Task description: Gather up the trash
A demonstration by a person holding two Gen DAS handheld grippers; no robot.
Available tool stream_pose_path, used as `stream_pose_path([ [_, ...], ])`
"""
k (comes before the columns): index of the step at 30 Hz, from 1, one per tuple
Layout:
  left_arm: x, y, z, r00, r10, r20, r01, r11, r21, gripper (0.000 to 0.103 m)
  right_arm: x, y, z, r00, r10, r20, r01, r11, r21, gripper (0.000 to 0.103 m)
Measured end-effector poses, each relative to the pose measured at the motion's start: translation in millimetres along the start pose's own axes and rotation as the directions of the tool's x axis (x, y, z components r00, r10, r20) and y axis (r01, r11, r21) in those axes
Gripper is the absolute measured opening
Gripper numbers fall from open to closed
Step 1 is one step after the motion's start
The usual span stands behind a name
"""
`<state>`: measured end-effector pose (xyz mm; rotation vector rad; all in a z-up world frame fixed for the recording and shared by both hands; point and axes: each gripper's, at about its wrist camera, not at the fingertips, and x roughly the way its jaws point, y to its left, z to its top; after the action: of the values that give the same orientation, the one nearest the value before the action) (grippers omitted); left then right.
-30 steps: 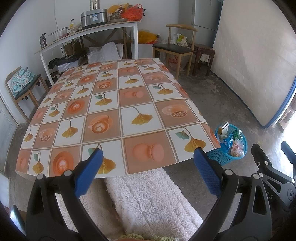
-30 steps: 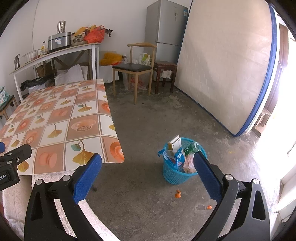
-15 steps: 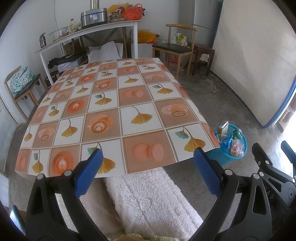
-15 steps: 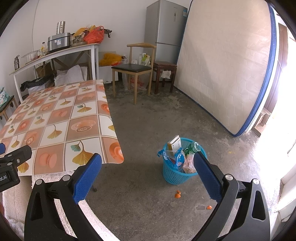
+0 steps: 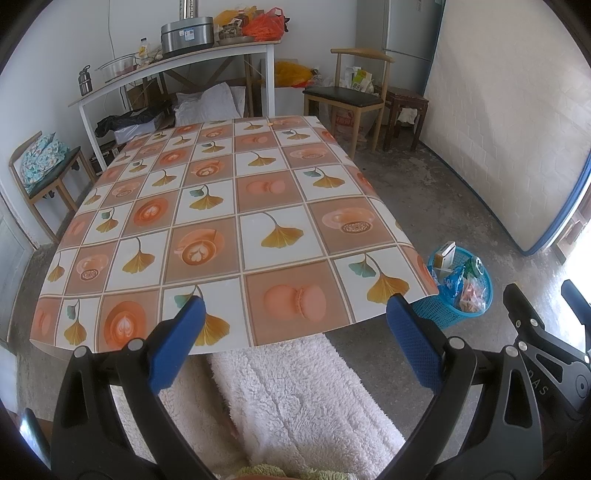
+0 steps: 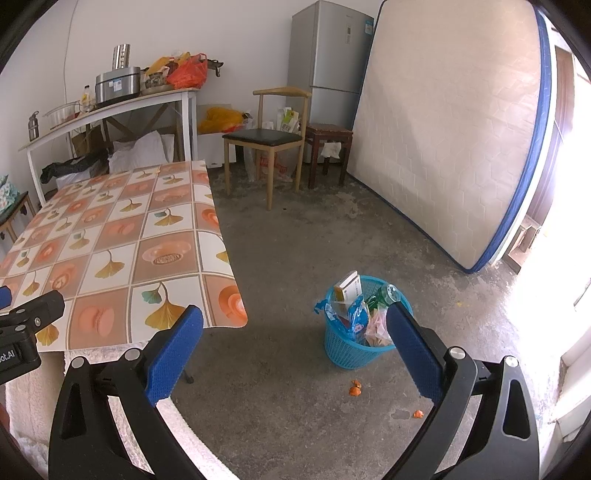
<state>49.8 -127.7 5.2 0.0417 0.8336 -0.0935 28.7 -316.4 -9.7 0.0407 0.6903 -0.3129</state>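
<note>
While both grippers hang at the near edge of the scene, the left gripper (image 5: 293, 323) has its blue-padded fingers spread wide with nothing between them, poised above a fluffy white rug (image 5: 295, 391) and the near edge of the table (image 5: 258, 221). The right gripper (image 6: 293, 334) is likewise spread and empty, held over the bare concrete floor (image 6: 295, 406) to the right of the table; its black frame shows at the lower right of the left wrist view (image 5: 535, 332), and part of the left gripper's frame shows at the left edge of the right wrist view (image 6: 22, 332). Just past the right gripper's fingers, two small orange scraps (image 6: 355, 388) lie on the floor, one close to the foot of the blue basket (image 6: 351, 350) and the other further right (image 6: 418, 413). The basket stands on the floor near the table's right front corner, apart from it, and is heaped with trash: a white and yellow carton (image 6: 347, 286), a blue wrapper (image 6: 356, 314), a green bottle (image 6: 386, 293) and pinkish bags. The table is covered by a cloth of orange and white squares with ginkgo leaves and coffee cups. Beyond it stand a wooden chair with a dark seat (image 6: 266, 138), a small dark stool (image 6: 328, 133), a grey fridge (image 6: 325, 59) and a mattress (image 6: 454, 129) leaning against the wall. A white side table (image 5: 177, 61) at the back carries a metal cooker (image 5: 187, 34) and orange bags (image 5: 266, 27).
</note>
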Motion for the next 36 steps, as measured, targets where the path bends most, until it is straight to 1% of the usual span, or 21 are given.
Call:
stream_pose_path([
  [25,-0.2,0.7,-0.1,1.000,0.000,0.000,0.000,1.000,-0.002,0.094,-0.7,2.6,-2.2,1.000,-0.002,0.000,0.002,1.000,0.003,0.097],
  [30,-0.2,0.8,-0.2,1.000,-0.001,0.000,0.001,1.000,-0.002,0.094,-0.2,4.5,5.5,1.000,-0.001,-0.002,0.001,1.000,0.002,0.097],
  [36,-0.6,0.8,-0.2,1.000,-0.001,0.001,0.001,1.000,-0.003,0.094,-0.8,4.1,3.4,1.000,-0.002,0.000,0.002,1.000,0.002,0.097],
])
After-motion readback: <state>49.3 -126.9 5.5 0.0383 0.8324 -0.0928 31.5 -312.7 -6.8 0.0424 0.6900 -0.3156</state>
